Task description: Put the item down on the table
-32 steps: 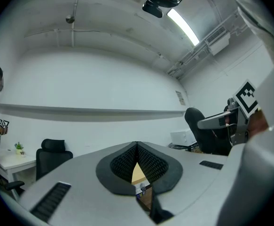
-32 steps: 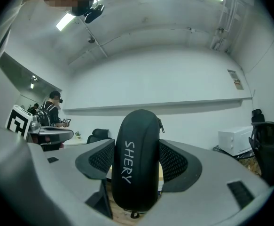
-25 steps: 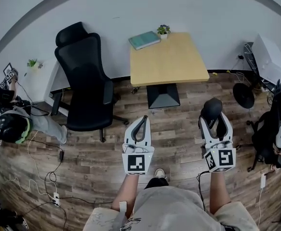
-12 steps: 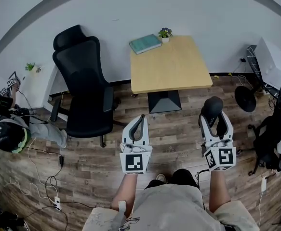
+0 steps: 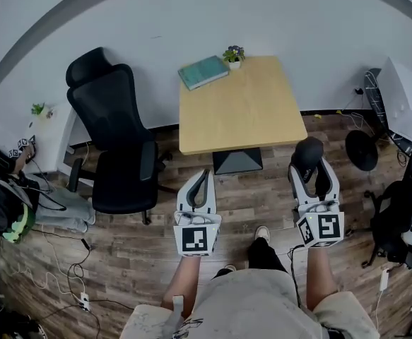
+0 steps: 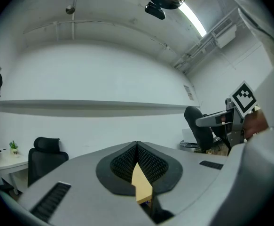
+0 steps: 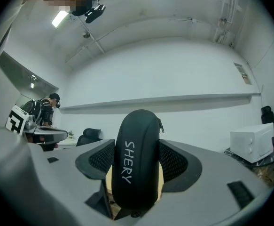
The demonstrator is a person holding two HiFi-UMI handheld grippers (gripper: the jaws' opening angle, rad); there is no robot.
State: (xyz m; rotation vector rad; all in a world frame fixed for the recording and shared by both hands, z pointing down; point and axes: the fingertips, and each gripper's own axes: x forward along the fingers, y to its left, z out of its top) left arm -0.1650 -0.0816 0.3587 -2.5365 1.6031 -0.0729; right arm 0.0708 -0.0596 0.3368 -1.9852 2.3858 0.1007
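A black zipped case (image 7: 136, 159) with white lettering stands upright between the jaws of my right gripper (image 7: 136, 173), which is shut on it. In the head view the black case (image 5: 307, 155) sticks out of the right gripper (image 5: 310, 179) over the wooden floor, just short of the light wooden table (image 5: 242, 106). My left gripper (image 5: 201, 183) is held level beside it, jaws shut with nothing in them; the left gripper view shows the jaw pads (image 6: 151, 164) meeting and a sliver of the table (image 6: 141, 186) beyond.
A teal book (image 5: 203, 72) and a small potted plant (image 5: 233, 54) sit at the table's far edge by the wall. A black office chair (image 5: 115, 145) stands left of the table. Cables and a crouching person (image 5: 4, 189) are at far left; a fan and white box at right.
I have stepped toward the table: it and the chair have shifted nearer and to the left in the head view. Both grippers keep their pose, the case still held.
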